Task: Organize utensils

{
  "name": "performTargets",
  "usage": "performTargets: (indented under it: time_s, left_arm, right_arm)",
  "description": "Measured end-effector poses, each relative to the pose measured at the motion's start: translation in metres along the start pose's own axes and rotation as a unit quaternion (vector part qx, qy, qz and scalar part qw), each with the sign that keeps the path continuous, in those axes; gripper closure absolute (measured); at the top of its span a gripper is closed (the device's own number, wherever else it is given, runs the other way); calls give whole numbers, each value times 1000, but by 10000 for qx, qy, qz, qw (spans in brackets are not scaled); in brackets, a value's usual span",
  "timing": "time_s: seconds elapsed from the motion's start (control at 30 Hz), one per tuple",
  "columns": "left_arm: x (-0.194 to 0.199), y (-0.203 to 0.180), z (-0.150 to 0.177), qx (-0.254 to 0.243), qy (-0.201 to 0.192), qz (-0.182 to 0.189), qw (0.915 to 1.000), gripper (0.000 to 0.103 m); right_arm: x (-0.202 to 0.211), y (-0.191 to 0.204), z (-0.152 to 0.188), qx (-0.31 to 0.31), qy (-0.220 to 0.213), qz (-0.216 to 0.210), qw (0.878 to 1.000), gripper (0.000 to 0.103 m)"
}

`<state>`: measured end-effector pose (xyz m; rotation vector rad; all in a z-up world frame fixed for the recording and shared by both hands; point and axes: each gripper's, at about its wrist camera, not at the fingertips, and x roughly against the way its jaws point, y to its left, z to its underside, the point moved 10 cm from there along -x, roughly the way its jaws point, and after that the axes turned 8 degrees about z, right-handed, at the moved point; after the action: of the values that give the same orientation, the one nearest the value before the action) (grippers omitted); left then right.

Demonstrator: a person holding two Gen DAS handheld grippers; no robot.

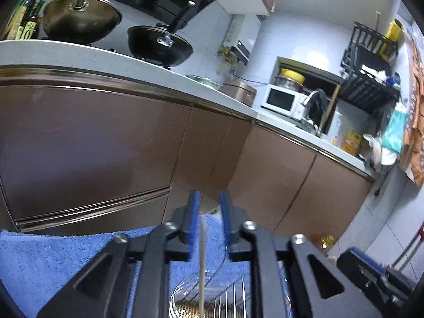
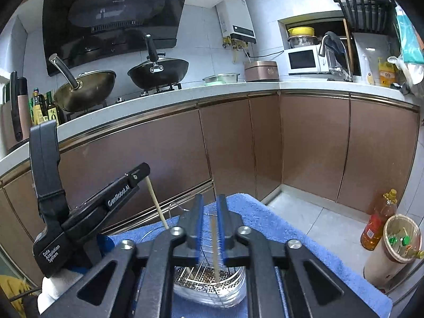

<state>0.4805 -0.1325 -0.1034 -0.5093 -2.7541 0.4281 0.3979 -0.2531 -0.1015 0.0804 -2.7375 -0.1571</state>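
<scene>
Inspecting from the left: the left tool has its blue pads spread, and a pale, slim wooden chopstick stands between them with a gap on either side, so it is not pinched. Its lower end drops into the clear rounded drainer tub with a perforated metal insert, which sits on a blue terry towel.

The right tool is likewise parted. A second pale chopstick stands loose between its pads, closer to the right-hand pad, with its foot in the same tub.

Handling, as judged: the sticks are light, stiff and smooth, and apt to swivel or slide in a narrow pinch. The upper third, taken square across the pads, looks the best place to hold. The tub appears rigid and possibly breakable, so the sticks should be lowered in rather than dropped.

Legible writing is confined to white lettering on the left tool's body — "GenRobot.AI" and, lower down, "Data Acquisition System". The bottle labels are too small to read.
</scene>
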Motion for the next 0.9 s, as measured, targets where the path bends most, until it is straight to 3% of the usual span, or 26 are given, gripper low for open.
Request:
performTargets:
  time_s: [0.03,0.1,0.17,0.23,0.43,0.6,0.9]
  left_arm:
    - [4,-1,1,-38,7,14,10000,77]
    - [17,-3,0,-161,39,44,9999,73]
    - [31,-4,-1,-236,117,24,9996,61]
    - [48,-5,-3,-374,169,-49,9991,61]
    - [105,-13,-1,-796,268,-231,9962,52]
    - [154,-22,3,-1111,231,-336,9930,50]
    - [230,-31,1,-1476,-98,-623,9870,38]
  right_arm:
    - [5,-1,-1,-31,-29,-7,10000,67]
    - [16,0,-3,-46,-92,-6,9999,54]
    - [31,-1,-6,-33,-169,73,9998,48]
    - [43,-1,-6,-63,-184,118,9997,30]
    - [83,3,0,-131,-270,277,9992,3]
    - [117,4,2,-347,-377,318,9982,0]
    - [179,-7,4,-720,-729,578,9931,0]
